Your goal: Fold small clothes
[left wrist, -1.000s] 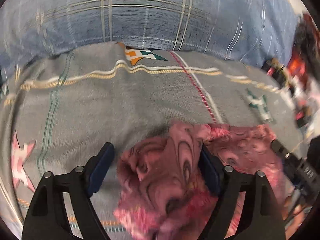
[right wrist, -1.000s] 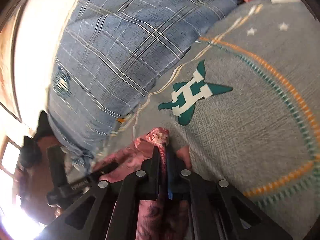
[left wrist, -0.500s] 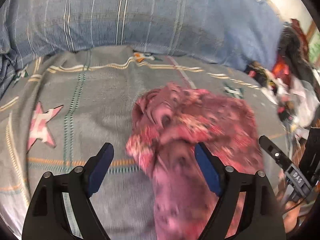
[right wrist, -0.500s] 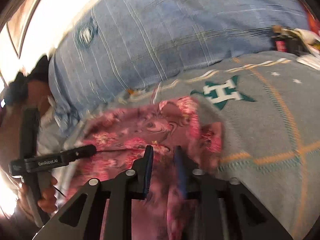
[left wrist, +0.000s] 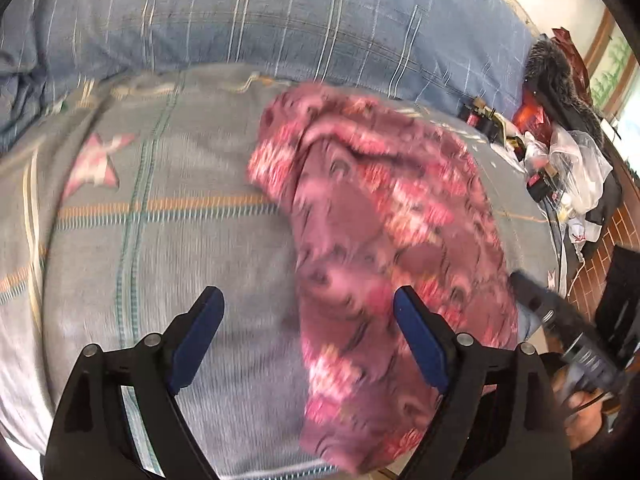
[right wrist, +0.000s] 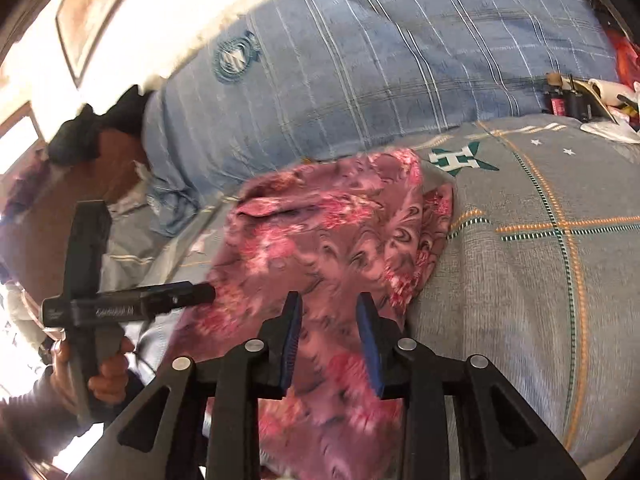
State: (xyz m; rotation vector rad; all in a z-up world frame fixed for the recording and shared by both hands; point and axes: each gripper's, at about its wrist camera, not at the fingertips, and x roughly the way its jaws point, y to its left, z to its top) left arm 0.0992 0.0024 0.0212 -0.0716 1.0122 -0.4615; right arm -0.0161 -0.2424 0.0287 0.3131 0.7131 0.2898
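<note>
A pink and maroon patterned small garment (left wrist: 384, 240) lies folded over on a grey patterned bedspread (left wrist: 168, 240). It also shows in the right wrist view (right wrist: 332, 240). My left gripper (left wrist: 308, 320) is wide open above the garment's near left edge, holding nothing. My right gripper (right wrist: 329, 320) is open, its blue pads (right wrist: 292, 332) apart above the garment's near part, holding nothing. The left gripper body also shows at the left of the right wrist view (right wrist: 132, 304), held by a hand.
A blue plaid pillow (left wrist: 280, 20) lies along the far side of the bed. Clutter of bags and small items (left wrist: 560, 152) sits at the far right. The bed's near edge drops off below the garment.
My right gripper has opened and let go of the garment. Both grippers have drawn back toward the near edge. The garment has spread out flatter on the bedspread.
</note>
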